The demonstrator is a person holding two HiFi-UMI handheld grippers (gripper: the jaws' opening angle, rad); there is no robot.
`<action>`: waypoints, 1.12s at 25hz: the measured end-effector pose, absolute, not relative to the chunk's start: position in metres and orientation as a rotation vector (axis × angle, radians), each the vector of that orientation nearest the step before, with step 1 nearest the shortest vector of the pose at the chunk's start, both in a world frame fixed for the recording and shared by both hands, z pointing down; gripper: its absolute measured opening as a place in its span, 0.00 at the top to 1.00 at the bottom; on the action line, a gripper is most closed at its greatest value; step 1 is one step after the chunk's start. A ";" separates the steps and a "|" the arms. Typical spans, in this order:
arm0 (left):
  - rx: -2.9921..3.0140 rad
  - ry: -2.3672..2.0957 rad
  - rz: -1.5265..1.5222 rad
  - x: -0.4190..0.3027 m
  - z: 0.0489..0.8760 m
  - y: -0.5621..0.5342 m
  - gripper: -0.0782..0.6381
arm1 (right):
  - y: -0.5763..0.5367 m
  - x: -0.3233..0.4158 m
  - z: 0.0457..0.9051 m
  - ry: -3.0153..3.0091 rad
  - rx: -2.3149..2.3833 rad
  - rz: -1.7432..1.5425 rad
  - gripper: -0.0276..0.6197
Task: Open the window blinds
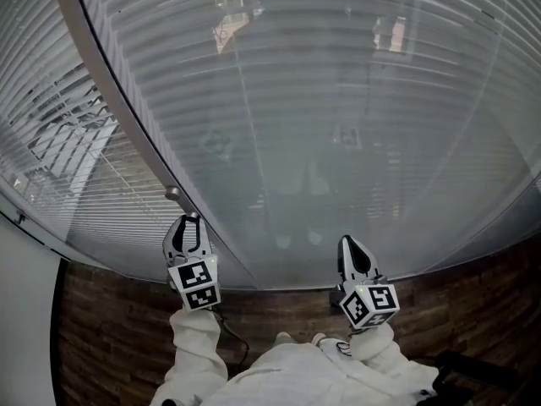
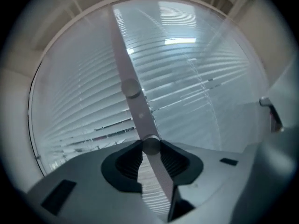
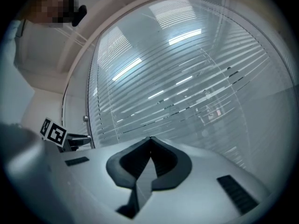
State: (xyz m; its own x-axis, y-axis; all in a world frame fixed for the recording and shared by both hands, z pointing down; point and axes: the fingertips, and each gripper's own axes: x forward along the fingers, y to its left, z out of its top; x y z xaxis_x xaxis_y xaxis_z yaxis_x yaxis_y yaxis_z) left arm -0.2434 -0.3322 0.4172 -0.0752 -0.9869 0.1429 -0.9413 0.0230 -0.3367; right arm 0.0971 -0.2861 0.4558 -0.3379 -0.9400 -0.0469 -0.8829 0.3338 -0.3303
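Note:
Closed slatted window blinds fill the head view. A thin grey tilt wand slants down from the upper left to my left gripper. In the left gripper view the wand passes straight between the jaws, and the left gripper is shut on it with both pads against it. My right gripper hovers level in front of the blinds to the right, apart from the wand. Its jaws meet at the tips with nothing between them. The slats lie close ahead of it.
A second blind panel at the left has slats partly apart, with outdoor shapes showing through. Dark brick-patterned surface runs below the window, and a white wall stands at the far left. White sleeves hold both grippers.

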 end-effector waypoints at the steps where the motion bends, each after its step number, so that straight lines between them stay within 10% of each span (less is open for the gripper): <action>1: -2.083 2.185 -0.464 -0.243 0.416 -0.332 0.72 | -0.285 0.098 0.456 2.367 -1.654 -0.362 0.94; 28: -2.603 2.468 1.132 -0.248 0.418 -0.332 0.72 | -0.275 0.113 0.463 2.332 -1.683 -0.406 0.94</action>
State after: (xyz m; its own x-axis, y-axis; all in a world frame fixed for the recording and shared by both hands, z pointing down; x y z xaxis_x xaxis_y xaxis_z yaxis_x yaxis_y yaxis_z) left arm -0.2475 -0.3318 0.4178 0.0547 -0.9985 0.0035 -0.6491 -0.0329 0.7600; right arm 0.1130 -0.2754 0.4628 -0.3099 -0.9503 -0.0288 -0.8848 0.2994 -0.3572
